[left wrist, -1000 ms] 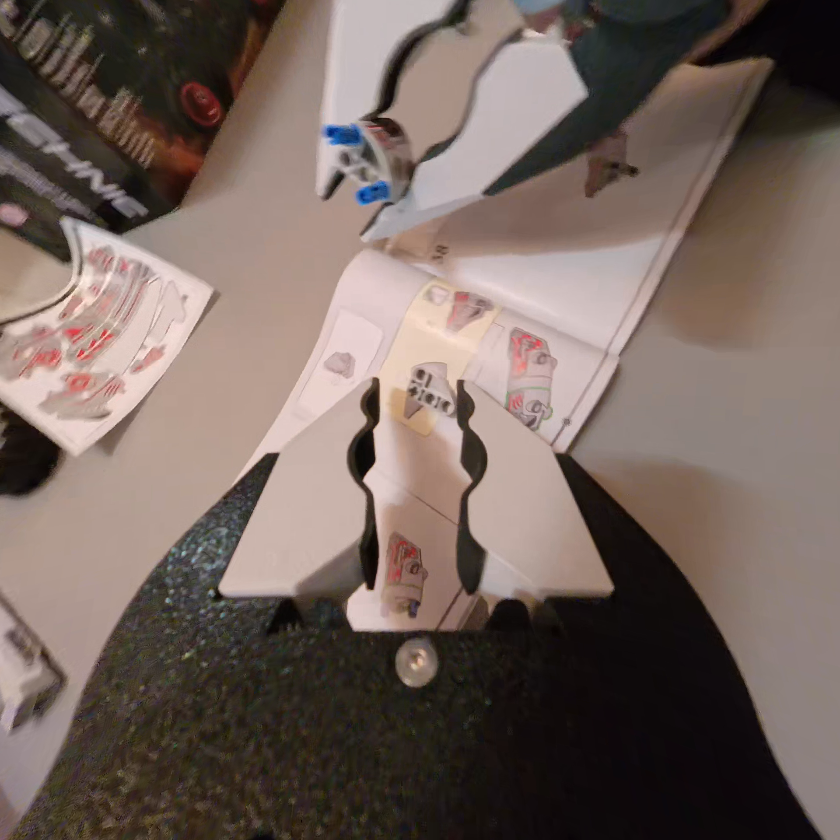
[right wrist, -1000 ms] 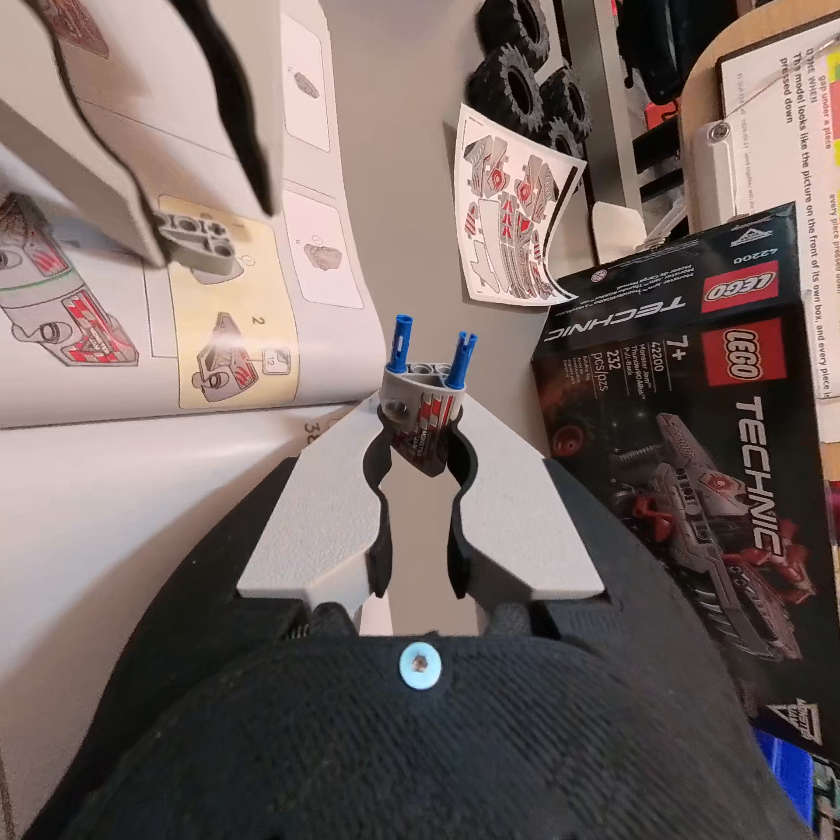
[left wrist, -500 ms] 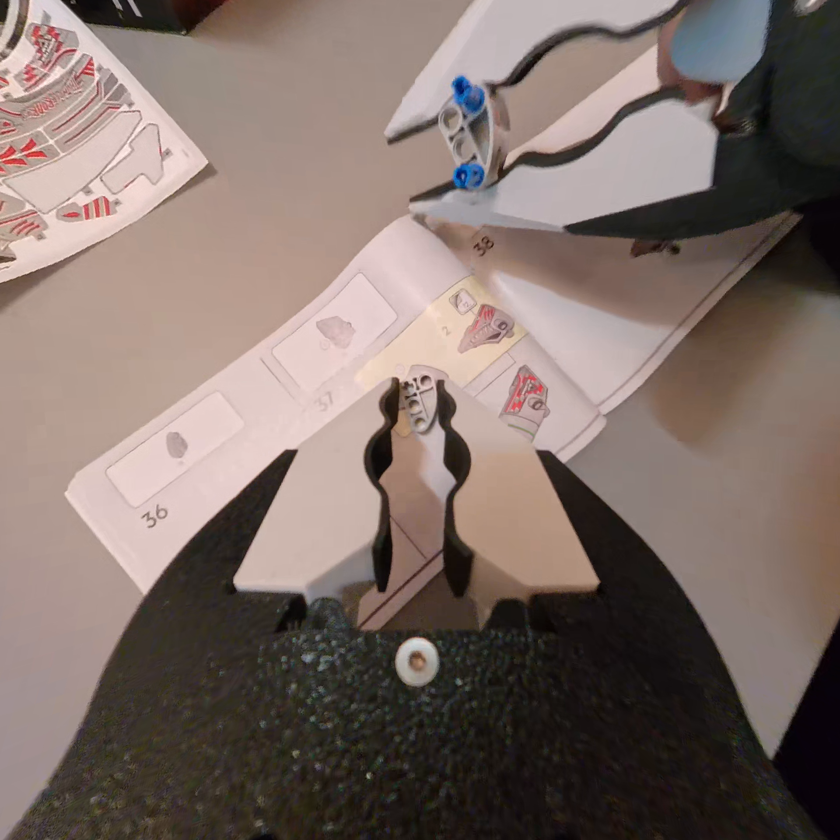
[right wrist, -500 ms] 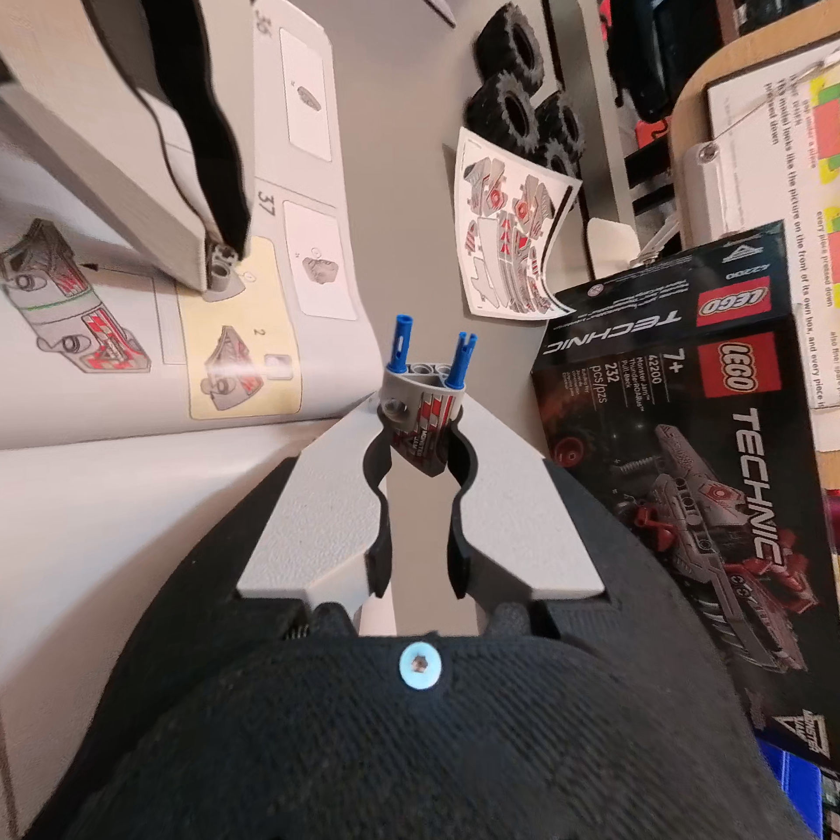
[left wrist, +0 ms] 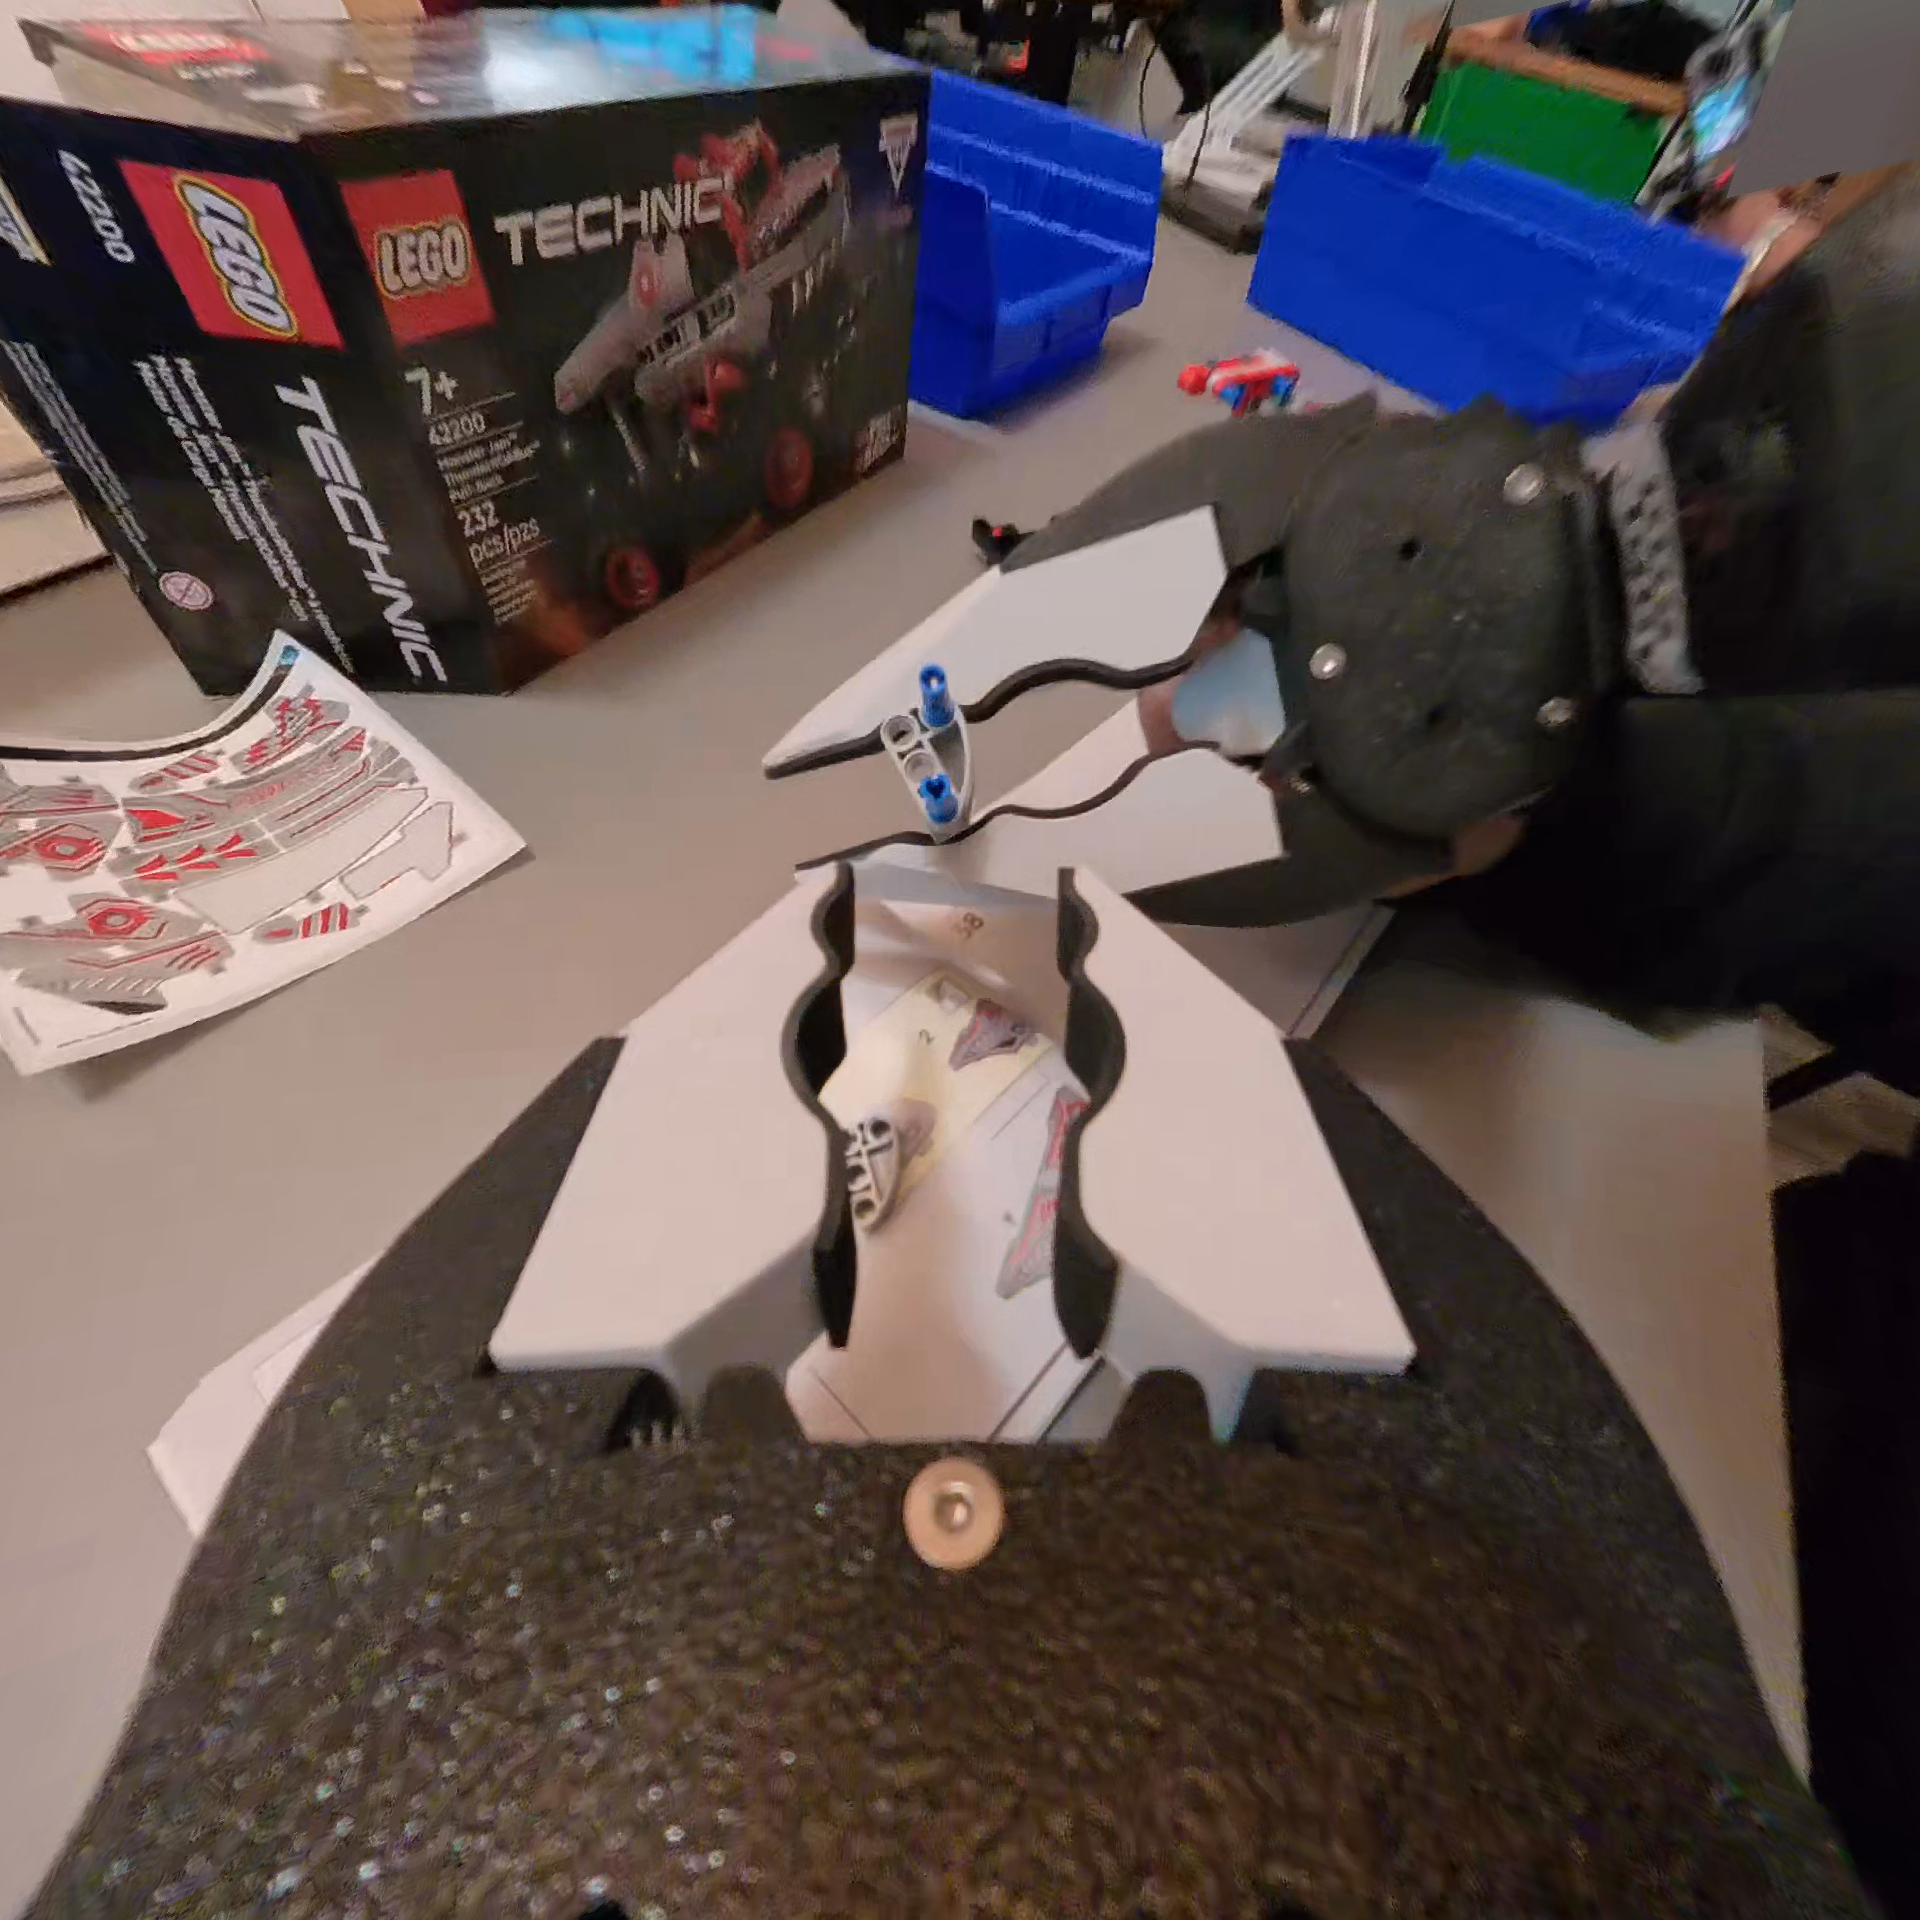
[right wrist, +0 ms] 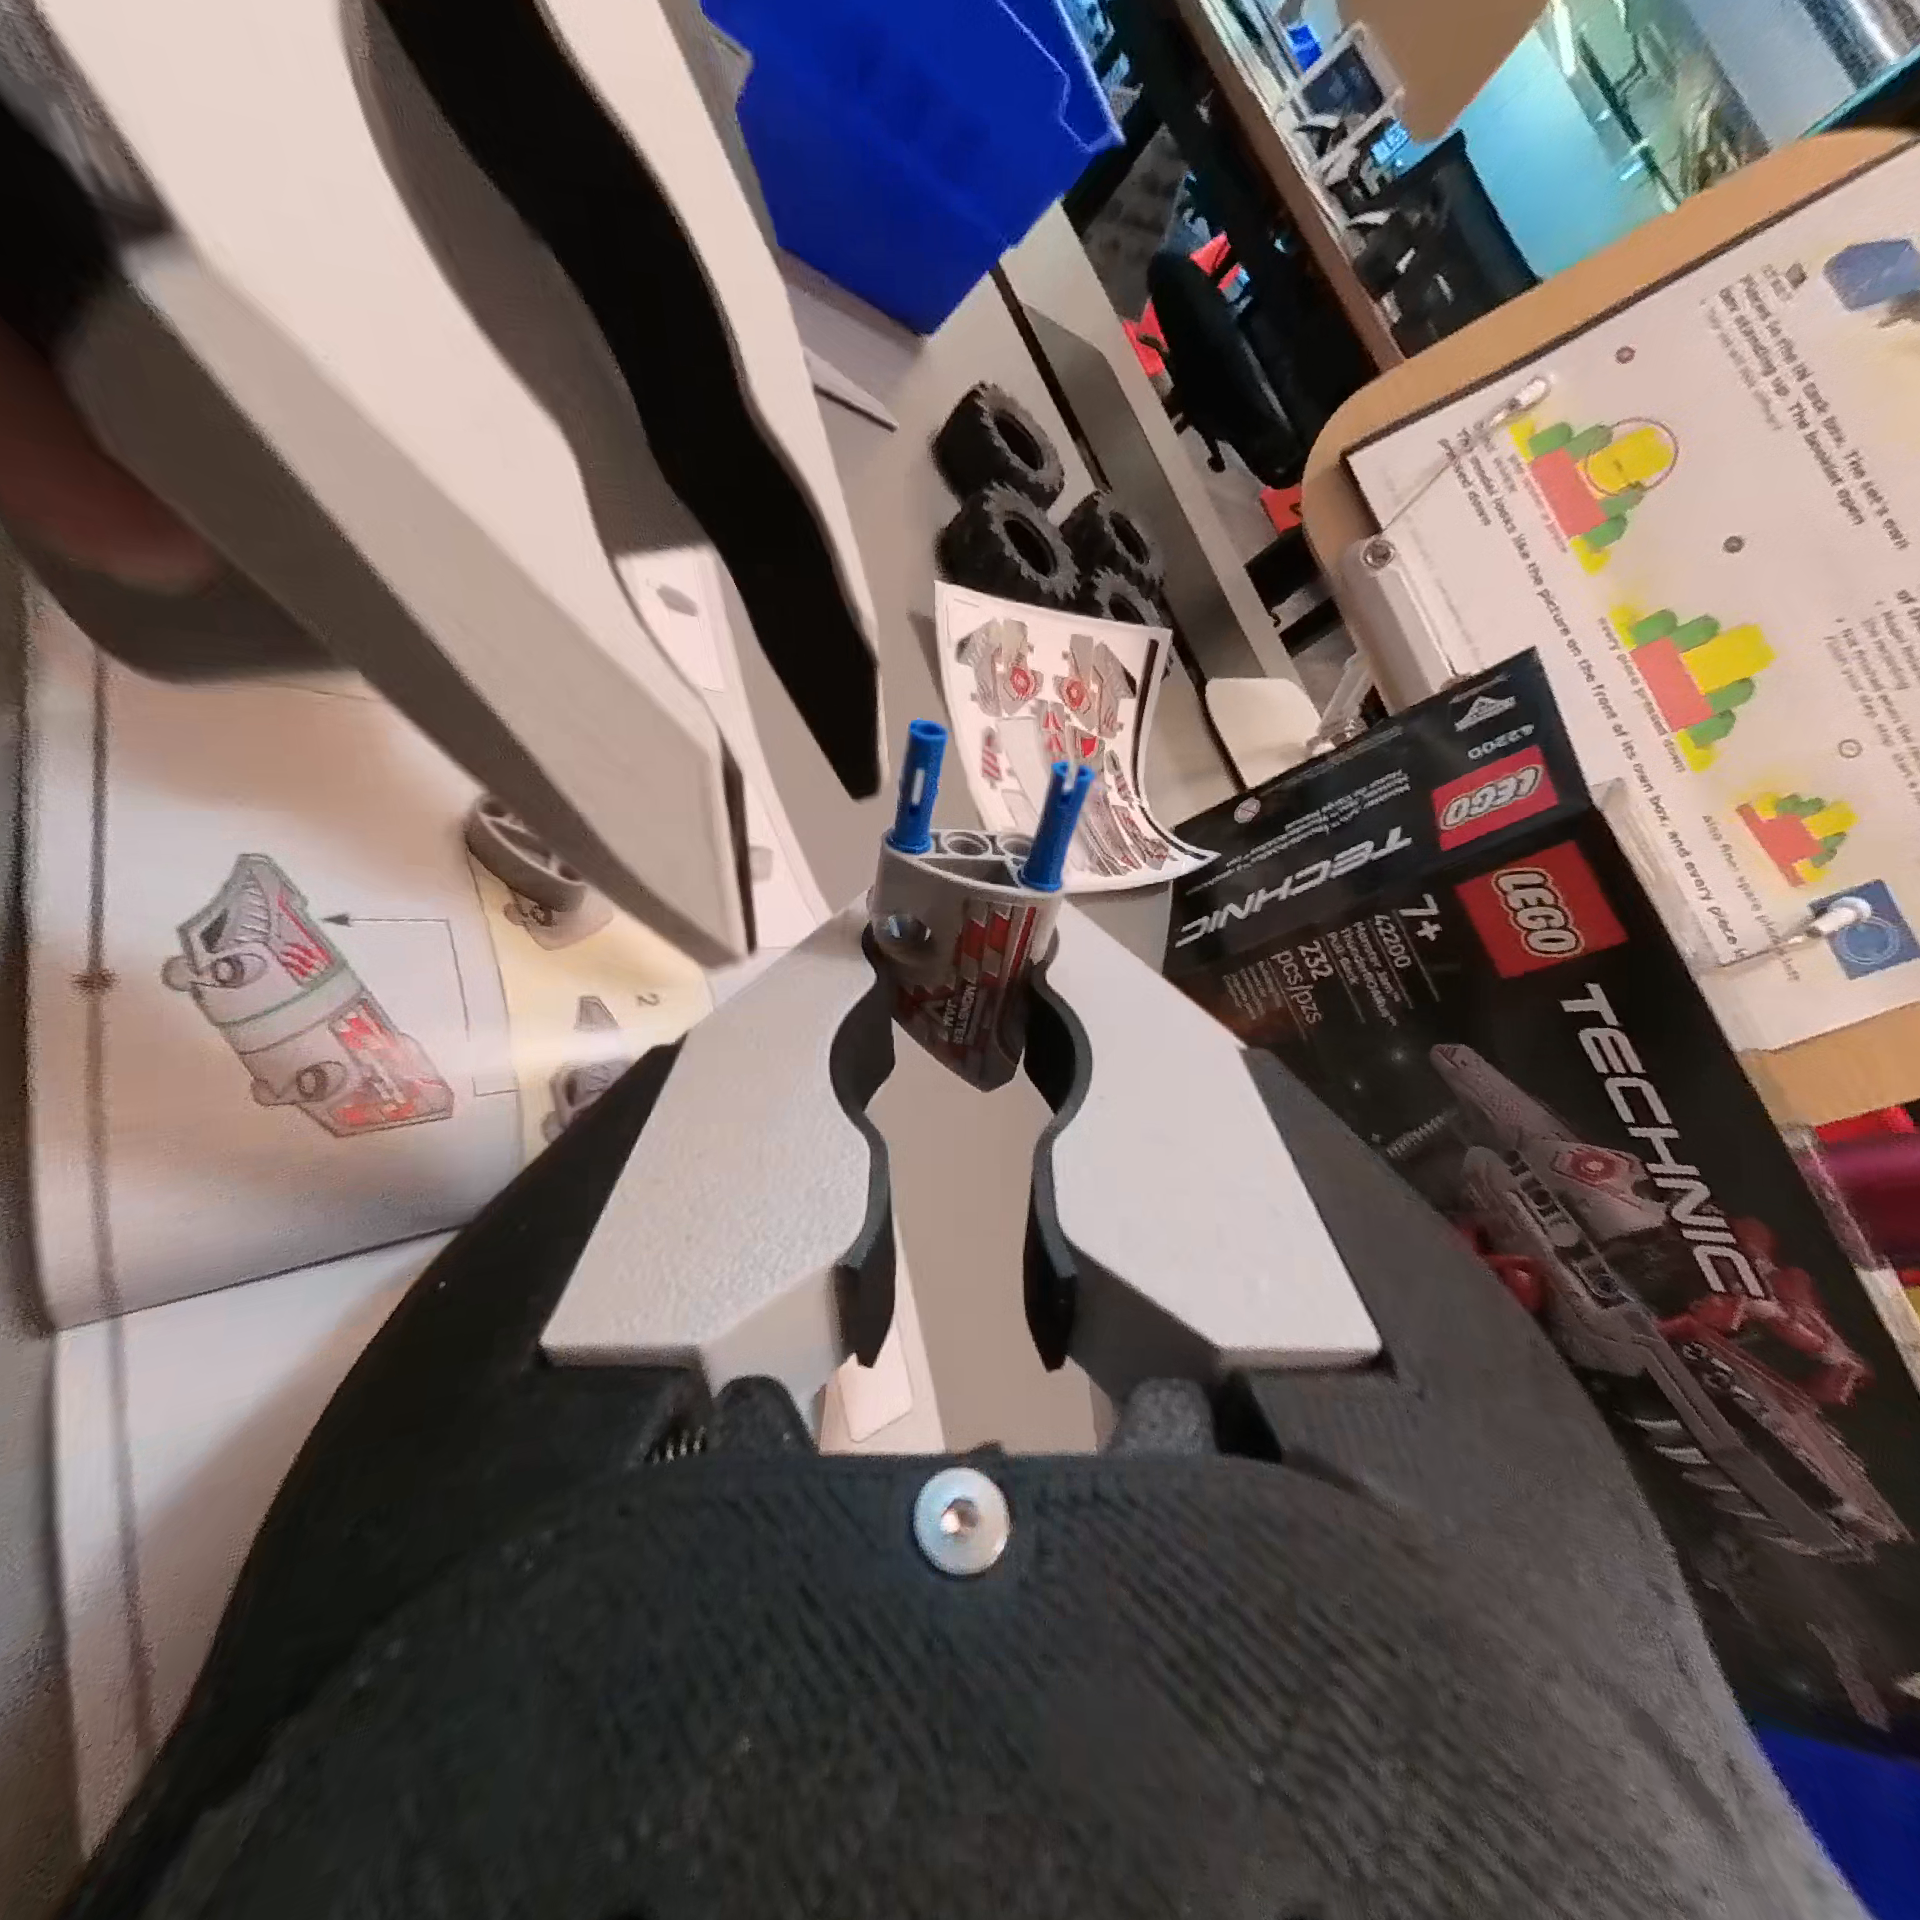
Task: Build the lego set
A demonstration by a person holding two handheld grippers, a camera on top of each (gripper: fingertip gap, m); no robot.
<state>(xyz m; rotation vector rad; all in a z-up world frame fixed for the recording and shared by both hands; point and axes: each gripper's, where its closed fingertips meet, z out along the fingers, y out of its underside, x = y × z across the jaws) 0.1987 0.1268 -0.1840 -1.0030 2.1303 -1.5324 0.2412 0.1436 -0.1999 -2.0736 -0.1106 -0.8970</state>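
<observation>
Right tongs (right wrist: 961,997) clamped on grey panel (right wrist: 961,961), blue pins (right wrist: 1049,826) pointing outward; left tongs (left wrist: 951,1039) apart, empty, over loose grey piece (left wrist: 878,1164) on booklet (left wrist: 935,1049).

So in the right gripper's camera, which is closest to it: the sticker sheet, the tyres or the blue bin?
1. Sticker sheet, just past the right gripper, on the table.
2. Tyres, behind the sheet.
3. Blue bin, farthest, top of the view.
</observation>
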